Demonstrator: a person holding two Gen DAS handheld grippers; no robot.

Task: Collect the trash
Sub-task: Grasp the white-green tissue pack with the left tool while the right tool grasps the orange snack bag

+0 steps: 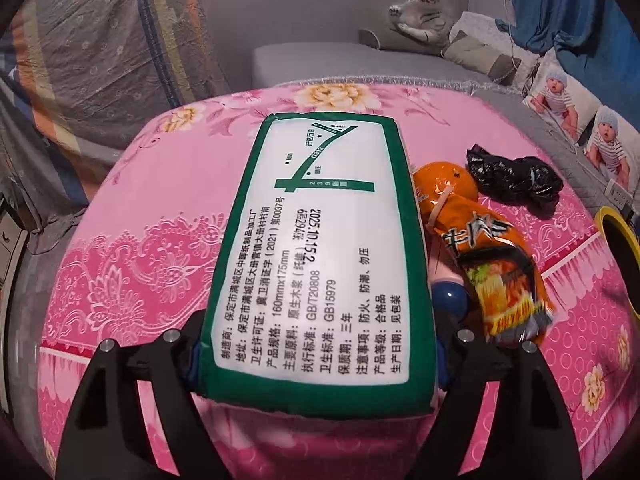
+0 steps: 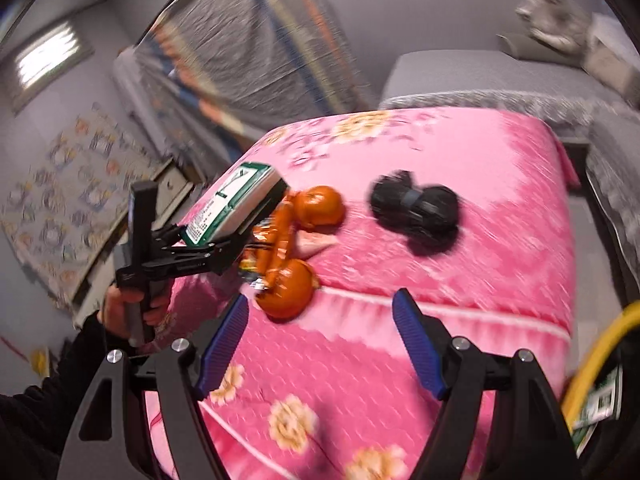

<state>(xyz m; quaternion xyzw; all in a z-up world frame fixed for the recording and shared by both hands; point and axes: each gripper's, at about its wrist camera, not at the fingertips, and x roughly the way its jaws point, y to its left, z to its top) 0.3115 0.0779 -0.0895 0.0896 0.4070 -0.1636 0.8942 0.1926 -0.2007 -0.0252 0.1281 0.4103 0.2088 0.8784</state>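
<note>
My left gripper (image 1: 316, 344) is shut on a green-and-white tissue pack (image 1: 316, 248) and holds it above the pink floral bed cover (image 1: 120, 264). The right wrist view shows that gripper (image 2: 208, 248) with the pack (image 2: 232, 204) at the left. To the pack's right lie an orange (image 1: 444, 184), an orange noodle wrapper (image 1: 504, 276) and a crumpled black plastic bag (image 1: 516, 178). My right gripper (image 2: 320, 340) is open and empty, just in front of two oranges (image 2: 288, 292), the wrapper (image 2: 276, 240) and the black bag (image 2: 416, 208). The right wrist view is blurred.
A yellow-rimmed bin (image 2: 596, 368) is at the right edge, also seen in the left wrist view (image 1: 620, 248). A grey sofa (image 1: 360, 64) with cushions stands behind the bed. A covered mattress (image 1: 112, 40) leans at the left. A blue-and-pink object (image 1: 450, 288) lies under the wrapper.
</note>
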